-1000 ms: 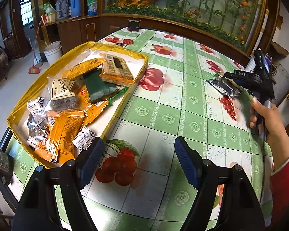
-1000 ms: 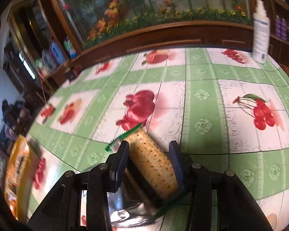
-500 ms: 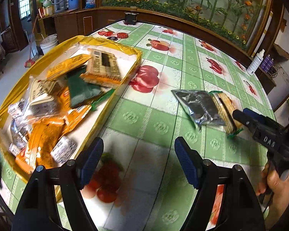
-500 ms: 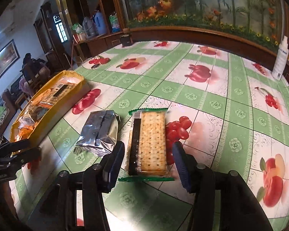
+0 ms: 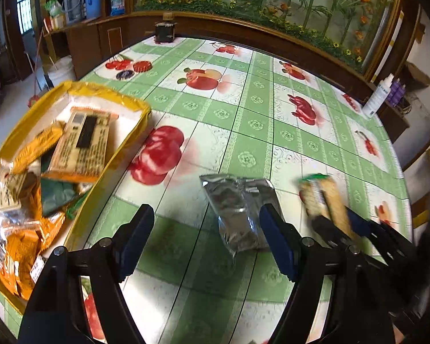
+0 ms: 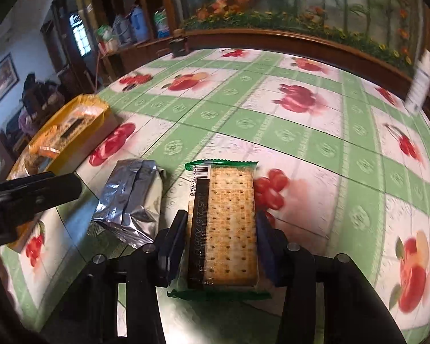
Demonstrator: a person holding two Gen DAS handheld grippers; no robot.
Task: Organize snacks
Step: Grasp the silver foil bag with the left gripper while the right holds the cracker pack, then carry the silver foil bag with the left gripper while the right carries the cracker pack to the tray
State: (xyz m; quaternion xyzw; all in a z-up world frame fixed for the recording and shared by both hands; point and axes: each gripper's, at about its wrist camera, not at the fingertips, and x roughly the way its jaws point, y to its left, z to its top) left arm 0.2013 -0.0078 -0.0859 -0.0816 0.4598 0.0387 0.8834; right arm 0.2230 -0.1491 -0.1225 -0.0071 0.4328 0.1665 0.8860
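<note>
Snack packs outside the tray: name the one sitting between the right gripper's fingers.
The cracker pack, clear-wrapped with green ends; the silver foil pack lies free beside it.

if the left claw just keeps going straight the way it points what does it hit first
Most likely the silver foil packet, lying on the tablecloth just ahead, nearer the left claw's right finger. Depth is unclear, so it might pass above it.

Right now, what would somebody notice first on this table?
Probably the cracker pack, gripped between the fingers of the right hand-held gripper. Beside it on the fruit-print tablecloth lies a shiny silver packet, and a yellow tray piled with snacks sits at the far left.
</note>
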